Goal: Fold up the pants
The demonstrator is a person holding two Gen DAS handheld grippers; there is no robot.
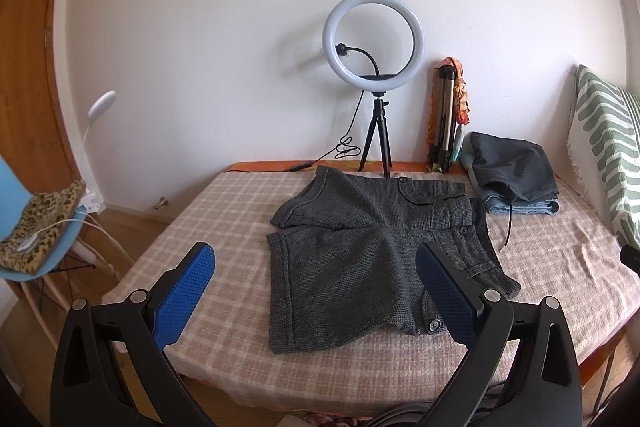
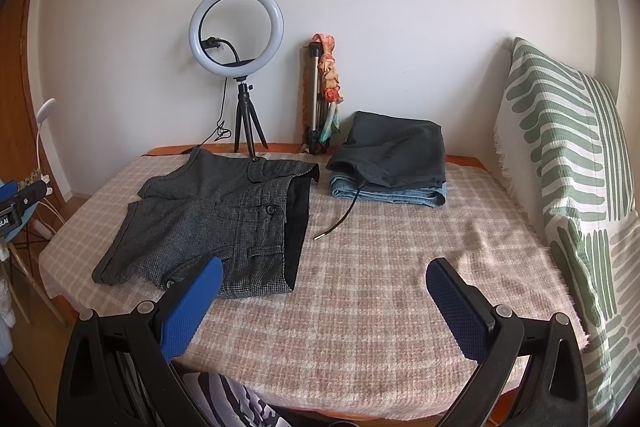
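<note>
Grey tweed shorts (image 1: 360, 251) lie flat on the checked bed cover (image 1: 224, 211), legs to the left, waistband with black lining to the right. They also show in the right wrist view (image 2: 208, 223) at left centre. My left gripper (image 1: 316, 267) is open and empty, held above the bed's near edge in front of the shorts. My right gripper (image 2: 324, 279) is open and empty, above bare cover right of the shorts' waistband.
A pile of folded clothes (image 2: 392, 159) with a loose drawstring lies at the back right. A ring light on a tripod (image 2: 236, 27) and a folded tripod (image 2: 316, 99) stand by the wall. A striped pillow (image 2: 568, 163) lines the right side. A chair (image 1: 36, 227) stands at left.
</note>
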